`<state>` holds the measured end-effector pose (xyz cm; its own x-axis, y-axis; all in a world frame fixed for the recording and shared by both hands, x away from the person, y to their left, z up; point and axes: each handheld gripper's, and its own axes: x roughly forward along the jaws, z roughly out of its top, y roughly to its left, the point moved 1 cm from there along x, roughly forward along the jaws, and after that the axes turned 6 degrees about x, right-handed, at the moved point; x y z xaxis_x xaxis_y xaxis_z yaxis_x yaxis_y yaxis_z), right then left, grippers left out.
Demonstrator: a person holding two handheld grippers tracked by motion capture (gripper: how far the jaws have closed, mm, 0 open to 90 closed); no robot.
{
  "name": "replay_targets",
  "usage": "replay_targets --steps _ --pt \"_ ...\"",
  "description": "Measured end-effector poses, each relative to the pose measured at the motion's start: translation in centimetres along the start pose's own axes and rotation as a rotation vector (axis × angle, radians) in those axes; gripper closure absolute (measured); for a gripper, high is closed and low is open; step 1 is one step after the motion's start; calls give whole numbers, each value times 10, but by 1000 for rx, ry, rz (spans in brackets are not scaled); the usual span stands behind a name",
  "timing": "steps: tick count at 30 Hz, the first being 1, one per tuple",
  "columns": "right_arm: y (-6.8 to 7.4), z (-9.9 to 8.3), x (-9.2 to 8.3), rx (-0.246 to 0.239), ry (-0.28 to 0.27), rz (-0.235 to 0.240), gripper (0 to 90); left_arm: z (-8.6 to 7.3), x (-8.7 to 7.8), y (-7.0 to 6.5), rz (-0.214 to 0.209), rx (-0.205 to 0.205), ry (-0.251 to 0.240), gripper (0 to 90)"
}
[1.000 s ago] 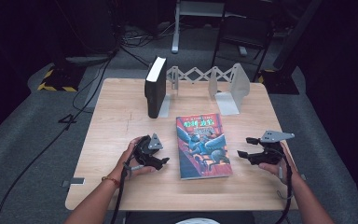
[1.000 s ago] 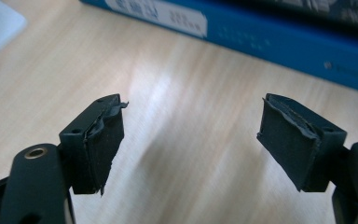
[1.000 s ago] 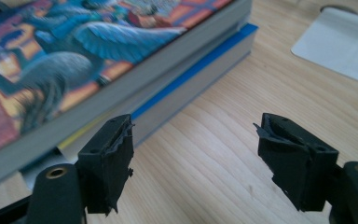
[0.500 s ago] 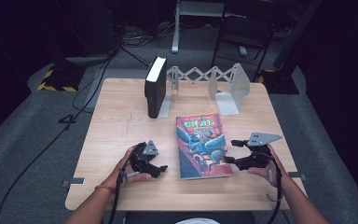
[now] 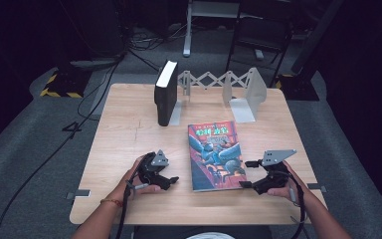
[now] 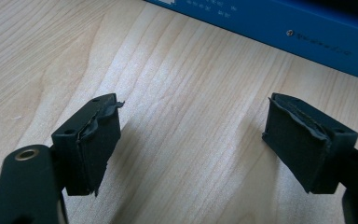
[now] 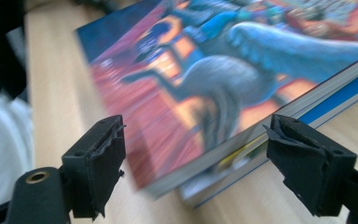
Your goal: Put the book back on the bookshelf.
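- Moved in since a second ago: right gripper [image 5: 247, 174], now close against the right edge of the colourful book [image 5: 216, 154]; jaws have just been opening, spread wide, gripping nothing, the book's near corner lifted slightly off its blue back cover [image 7: 345, 95] in the gap ahead.
- Lying flat at table centre, cover up, title strip along its far edge too small to read.
- Left of the book, near edge: left gripper [image 5: 170, 180], jaws also just opened, released, bare wood between the pads [image 6: 93, 149].
- White print on the book's blue side [image 6: 307, 32], blurred beyond reading.
- Far side: black book [image 5: 165, 94] upright against a grey bookend rack [image 5: 243, 92].
- Under all: wooden table [image 5: 129, 144].
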<state>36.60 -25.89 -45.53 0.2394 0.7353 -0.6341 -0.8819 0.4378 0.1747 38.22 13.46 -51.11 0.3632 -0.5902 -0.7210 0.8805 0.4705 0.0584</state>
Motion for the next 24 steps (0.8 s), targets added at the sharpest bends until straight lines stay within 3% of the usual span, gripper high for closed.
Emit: replay_targets --steps 3,6,10,14,18,22,24 --pt "8 -10 -3 -32 22 7 242 0 0 0 0 0 0 186" --pt "12 -16 -2 -72 53 -17 311 0 0 0 -2 -5 4 183" --pt "12 -15 -2 -74 41 -18 399 0 0 0 -4 0 0 181" --pt "11 -15 -3 -77 27 -20 426 0 0 0 -4 1 1 180" --pt "10 -16 0 -79 41 -44 412 1 1 0 -3 2 2 176" --pt "9 -15 0 -65 25 -21 372 4 1 0 -7 -1 26 176" --pt "9 -13 -1 -51 3 -4 331 8 2 2 -25 -33 21 190"
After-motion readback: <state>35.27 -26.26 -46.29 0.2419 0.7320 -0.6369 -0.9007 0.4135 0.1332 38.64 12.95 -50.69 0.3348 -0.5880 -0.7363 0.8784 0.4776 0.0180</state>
